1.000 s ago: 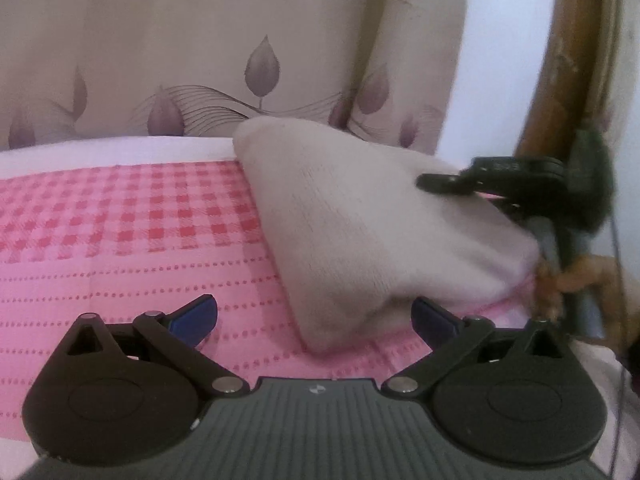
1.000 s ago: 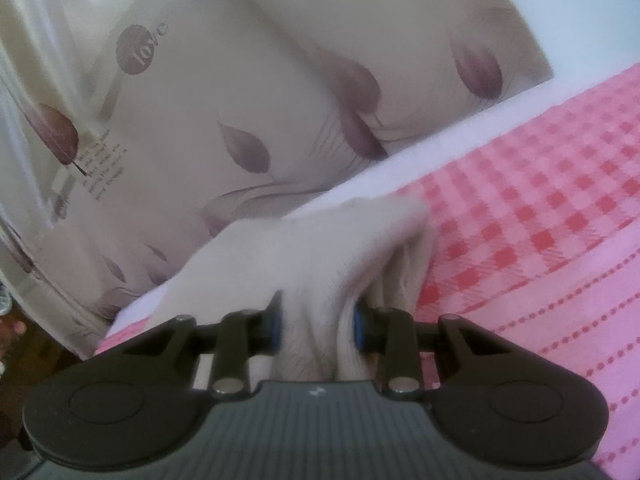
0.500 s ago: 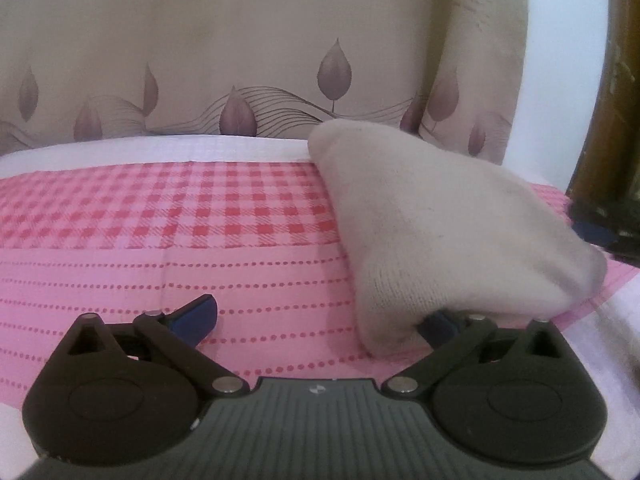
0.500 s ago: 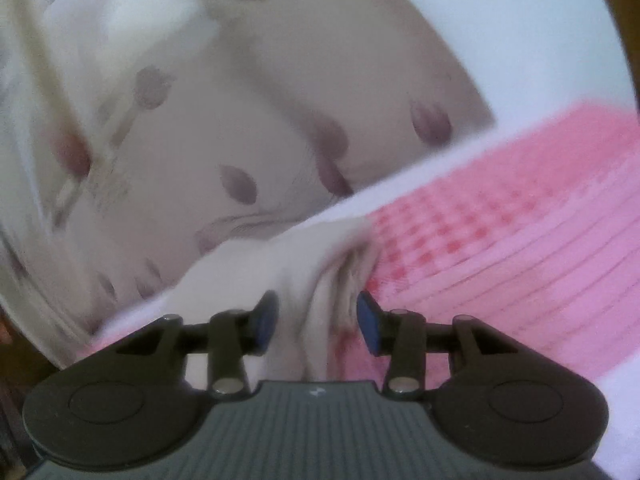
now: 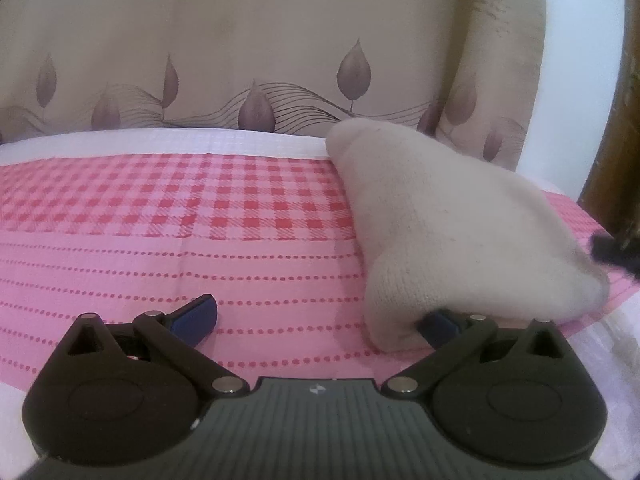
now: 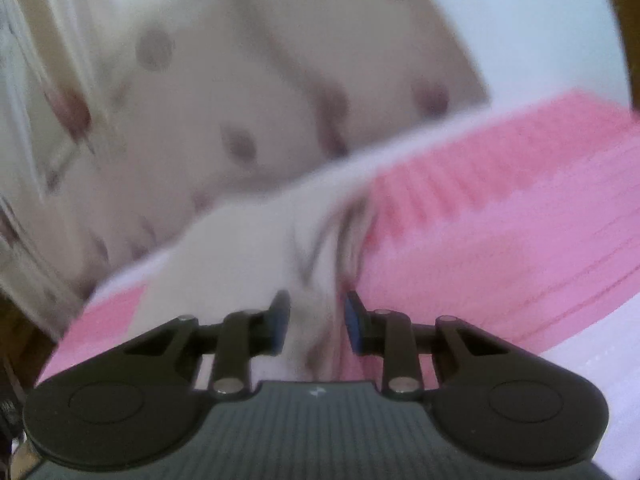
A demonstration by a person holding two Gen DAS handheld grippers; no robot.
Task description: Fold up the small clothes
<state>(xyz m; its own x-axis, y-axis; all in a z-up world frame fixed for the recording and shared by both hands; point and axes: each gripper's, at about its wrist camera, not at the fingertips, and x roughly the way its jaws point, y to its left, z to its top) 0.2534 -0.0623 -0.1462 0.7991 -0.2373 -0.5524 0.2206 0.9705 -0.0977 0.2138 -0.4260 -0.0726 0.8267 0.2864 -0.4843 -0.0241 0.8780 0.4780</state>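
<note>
A beige knitted garment (image 5: 440, 220) lies bunched on the pink bed cover (image 5: 200, 272), at the right of the left wrist view. My left gripper (image 5: 318, 318) stands wide open; its right fingertip (image 5: 440, 322) is tucked under the garment's near corner and its left fingertip (image 5: 196, 316) rests over bare cover. The right wrist view is blurred by motion. There my right gripper (image 6: 316, 316) has narrow jaws that are closing, with a fold of the beige garment (image 6: 240, 256) pinched between its blue pads. A dark bit of the right gripper (image 5: 612, 248) shows at the garment's right end.
A beige curtain (image 5: 260, 60) with leaf prints hangs right behind the bed. The cover (image 6: 500, 240) has a checked band at the back and dotted stripes in front, with a white sheet edge (image 5: 160, 142) beyond. A brown wooden post (image 5: 616, 140) stands at the far right.
The right gripper slid out to the right edge of the left view. Its jaws widened around the fold, then narrowed on it again. The garment's near corner now covers the left gripper's right fingertip.
</note>
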